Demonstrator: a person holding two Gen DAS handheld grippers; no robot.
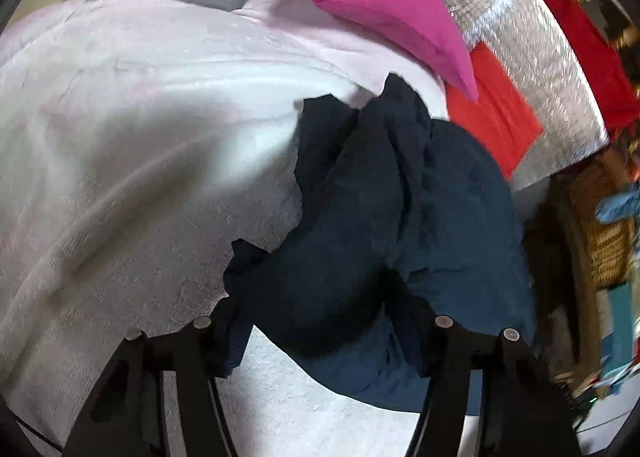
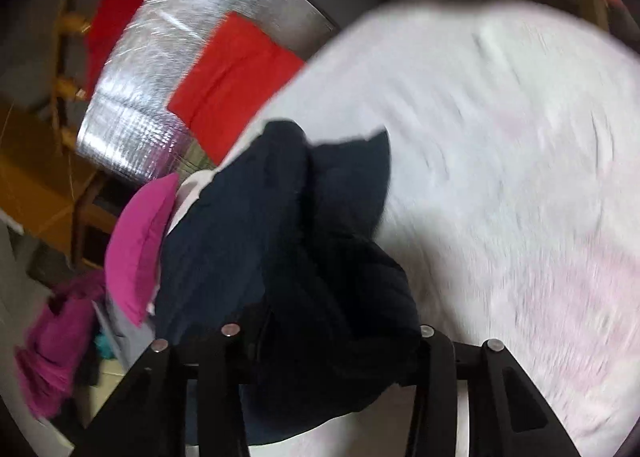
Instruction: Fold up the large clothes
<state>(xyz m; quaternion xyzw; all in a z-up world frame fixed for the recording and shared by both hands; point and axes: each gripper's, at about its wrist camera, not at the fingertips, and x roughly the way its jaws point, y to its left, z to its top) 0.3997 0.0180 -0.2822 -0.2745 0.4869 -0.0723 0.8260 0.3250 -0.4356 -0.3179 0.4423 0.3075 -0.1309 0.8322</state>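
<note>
A bunched navy garment sits between the right gripper's fingers, over a pale towel.

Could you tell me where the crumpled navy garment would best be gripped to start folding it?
Probably at the pointed corner of the navy garment sticking up at its far end, approached from above: it stands free of the white towel, whereas the middle is bunched.
</note>
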